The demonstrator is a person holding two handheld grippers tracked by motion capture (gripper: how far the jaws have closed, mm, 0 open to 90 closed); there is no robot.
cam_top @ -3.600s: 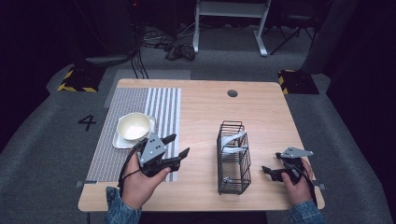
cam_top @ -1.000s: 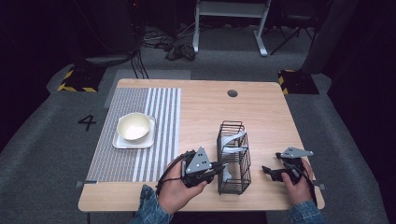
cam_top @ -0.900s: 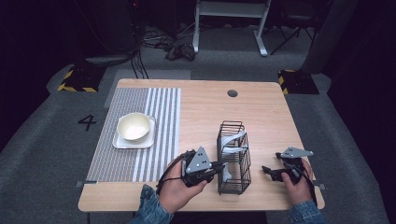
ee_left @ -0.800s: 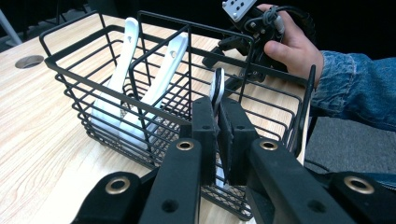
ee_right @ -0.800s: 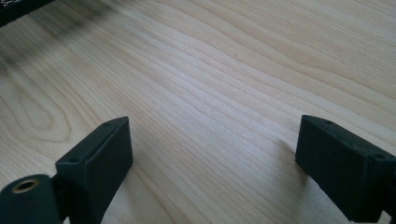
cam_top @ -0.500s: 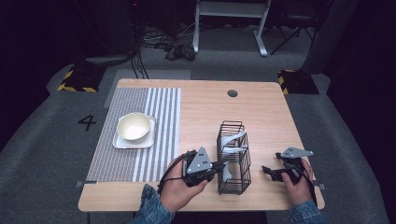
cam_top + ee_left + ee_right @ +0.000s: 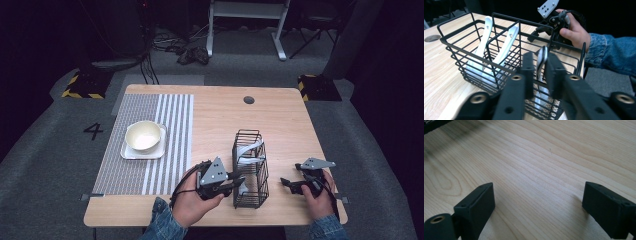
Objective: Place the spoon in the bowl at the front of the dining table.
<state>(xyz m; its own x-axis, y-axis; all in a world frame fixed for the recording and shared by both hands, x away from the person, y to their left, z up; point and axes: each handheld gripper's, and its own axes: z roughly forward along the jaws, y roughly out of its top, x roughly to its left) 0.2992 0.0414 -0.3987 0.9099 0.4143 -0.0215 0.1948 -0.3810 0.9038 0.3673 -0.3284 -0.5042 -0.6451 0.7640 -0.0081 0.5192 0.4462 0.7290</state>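
Dark studio floor surrounds a pale wooden bench (image 7: 215, 107), seen from the high view, with black-and-yellow hazard blocks (image 7: 80, 86) at its far corners and a white metal frame (image 7: 247, 20) standing at 12 o'clock behind it. On the bench's 9 o'clock side lies a grey striped mat (image 7: 150, 145), and on it a square white plate (image 7: 142, 150) carries a cream bowl (image 7: 144, 136). A painted number four (image 7: 93, 131) marks the carpet beyond the mat's left edge.

Near the bench's centre, toward 5 o'clock, stands a black wire basket (image 7: 250, 170) split into compartments; two white utensil handles (image 7: 486, 47) lean in its farther compartments. The left claw (image 7: 239, 179), gripped by a hand in a denim sleeve, meets the basket's near left wall at 6 o'clock. In the left gripper view, the left claw (image 7: 541, 72) is pinching the top of a silver-and-white utensil (image 7: 542, 58) that stands upright in the basket's nearest compartment, jaws pressed against it after just easing slightly apart. The basket's top rim wire and the divider bars cross close around the handle, hemming the jaws in on both sides.

At 4 o'clock, well apart from the basket, the right claw (image 7: 290, 184) hovers low over bare wood. In the right gripper view, the right claw (image 7: 539, 202) is spread wide with nothing between its jaws, and a small round grommet (image 7: 248, 100) sits in the bench at 12 o'clock.
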